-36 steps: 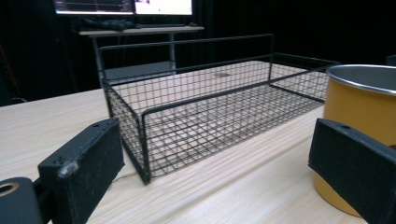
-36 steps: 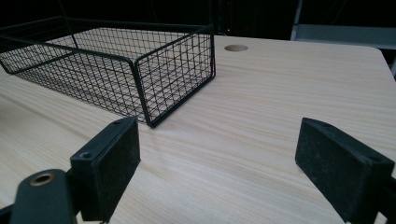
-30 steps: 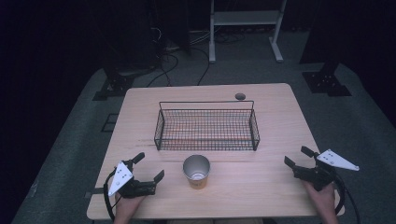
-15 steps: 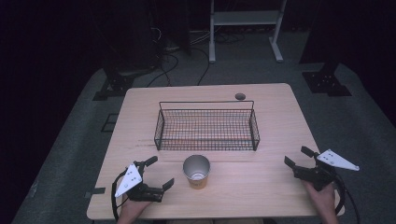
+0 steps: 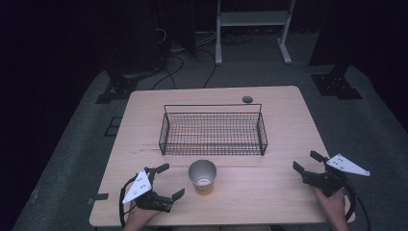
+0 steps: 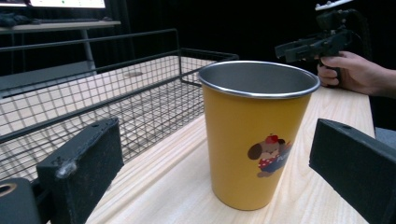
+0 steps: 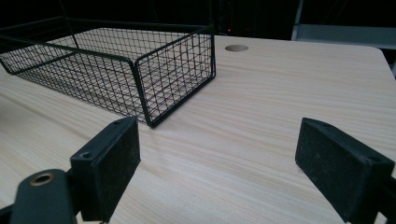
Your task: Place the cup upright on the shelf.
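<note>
yellow cup (image 5: 202, 176), one only, stands upright on the worktop (image 5: 269, 192) just in front of the single wire basket (image 5: 213, 129). left gripper (image 5: 166, 182), jaws spread and empty, sits just beside it, facing it; right gripper (image 5: 304, 162), also spread, waits well apart.

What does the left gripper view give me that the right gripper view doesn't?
Left gripper view: the yellow metal cup with a cartoon print standing upright between the left gripper's open fingers, untouched, and the other hand farther off.
Right gripper view: the round hole in the tabletop and the right gripper, open over bare wood.
Both: the black wire basket on the light wooden table.
</note>
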### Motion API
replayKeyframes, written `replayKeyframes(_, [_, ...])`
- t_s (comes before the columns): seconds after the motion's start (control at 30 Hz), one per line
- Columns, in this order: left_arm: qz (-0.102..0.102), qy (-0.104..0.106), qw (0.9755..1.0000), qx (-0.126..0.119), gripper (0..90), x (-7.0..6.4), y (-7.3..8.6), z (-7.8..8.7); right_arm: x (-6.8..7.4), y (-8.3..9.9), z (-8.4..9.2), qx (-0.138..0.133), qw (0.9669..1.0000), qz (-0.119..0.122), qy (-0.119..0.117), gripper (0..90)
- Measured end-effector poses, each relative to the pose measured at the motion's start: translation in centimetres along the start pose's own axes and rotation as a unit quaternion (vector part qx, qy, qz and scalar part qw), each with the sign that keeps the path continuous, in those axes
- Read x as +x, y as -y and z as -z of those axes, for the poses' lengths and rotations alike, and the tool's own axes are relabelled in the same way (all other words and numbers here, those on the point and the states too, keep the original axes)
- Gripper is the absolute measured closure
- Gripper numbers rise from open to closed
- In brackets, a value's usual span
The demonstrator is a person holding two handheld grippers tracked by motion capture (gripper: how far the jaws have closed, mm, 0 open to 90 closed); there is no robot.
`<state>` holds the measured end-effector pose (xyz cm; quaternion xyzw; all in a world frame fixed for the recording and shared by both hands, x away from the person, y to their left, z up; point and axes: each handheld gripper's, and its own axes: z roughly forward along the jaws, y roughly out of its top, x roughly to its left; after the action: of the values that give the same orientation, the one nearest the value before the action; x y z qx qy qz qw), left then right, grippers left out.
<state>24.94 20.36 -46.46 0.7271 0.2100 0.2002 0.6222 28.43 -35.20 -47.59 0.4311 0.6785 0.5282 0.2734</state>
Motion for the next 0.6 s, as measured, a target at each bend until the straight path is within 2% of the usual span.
replayKeyframes(0.3, [-0.002, 0.024, 0.9997, 0.009, 2.0, -0.5, -0.1, -0.9, 0.0, 0.0, 0.0, 0.003, 1.0, 0.002, -0.001, 13.0])
replayKeyframes(0.5, [0.003, 0.032, 0.9994, 0.01, 1.0, -0.8, -0.2, -1.4, 0.0, 0.0, -0.1, 0.004, 1.0, 0.003, -0.002, 13.0])
replayKeyframes(0.6, [-0.003, 0.035, 0.9992, 0.019, 0.8, -1.1, -0.2, -1.8, 0.0, 0.0, -0.1, 0.003, 1.0, 0.004, -0.002, 13.0])
